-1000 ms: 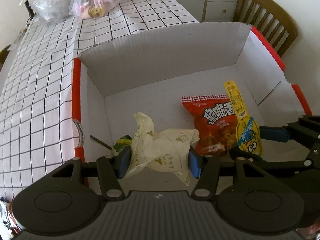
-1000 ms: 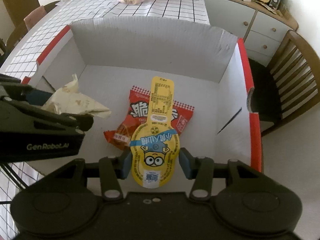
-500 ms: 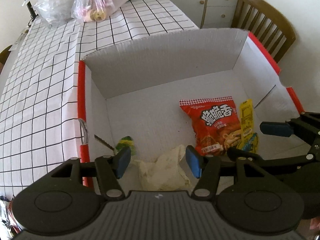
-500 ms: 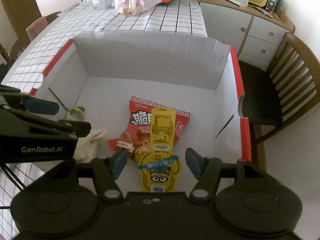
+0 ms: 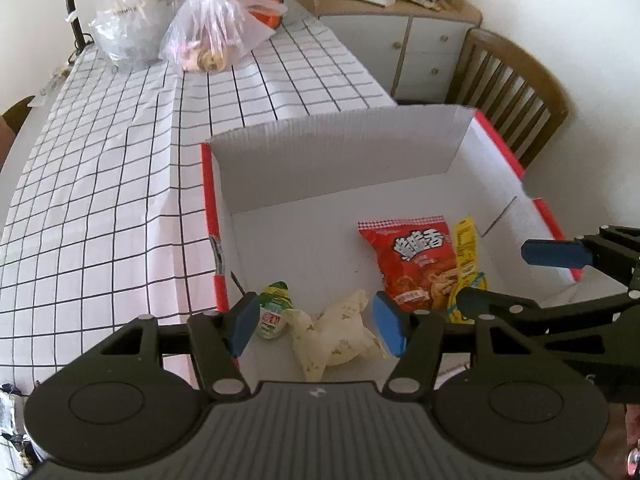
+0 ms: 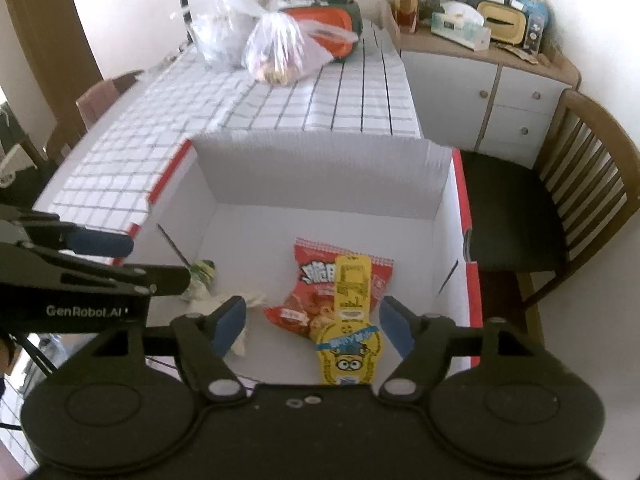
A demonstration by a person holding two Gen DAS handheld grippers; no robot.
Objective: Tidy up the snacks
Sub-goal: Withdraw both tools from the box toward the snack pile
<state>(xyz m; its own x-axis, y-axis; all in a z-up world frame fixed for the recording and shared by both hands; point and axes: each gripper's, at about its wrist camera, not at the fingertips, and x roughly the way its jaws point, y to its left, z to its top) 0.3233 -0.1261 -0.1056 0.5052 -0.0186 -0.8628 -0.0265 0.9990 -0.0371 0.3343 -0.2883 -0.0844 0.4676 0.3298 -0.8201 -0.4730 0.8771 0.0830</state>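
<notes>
A white cardboard box with red edges (image 5: 332, 168) (image 6: 320, 176) sits on the checked tablecloth. Inside lie a red chip bag (image 5: 416, 258) (image 6: 320, 292), a yellow minion pouch (image 6: 350, 340) (image 5: 466, 256) partly on the red bag, a crumpled cream wrapper (image 5: 336, 336) (image 6: 244, 320) and a small green-capped snack (image 5: 274, 312) (image 6: 202, 272). My left gripper (image 5: 316, 326) is open and empty above the cream wrapper. My right gripper (image 6: 310, 326) is open and empty above the yellow pouch.
Two plastic bags (image 5: 216, 36) (image 6: 280, 52) and an orange-and-green case (image 6: 328, 28) stand at the table's far end. A wooden chair (image 6: 580, 184) stands right of the box. A cluttered white cabinet (image 6: 480, 72) is behind it.
Both grippers let go of their snacks and pulled back and up. The cream wrapper and the yellow pouch now lie on the box floor.
</notes>
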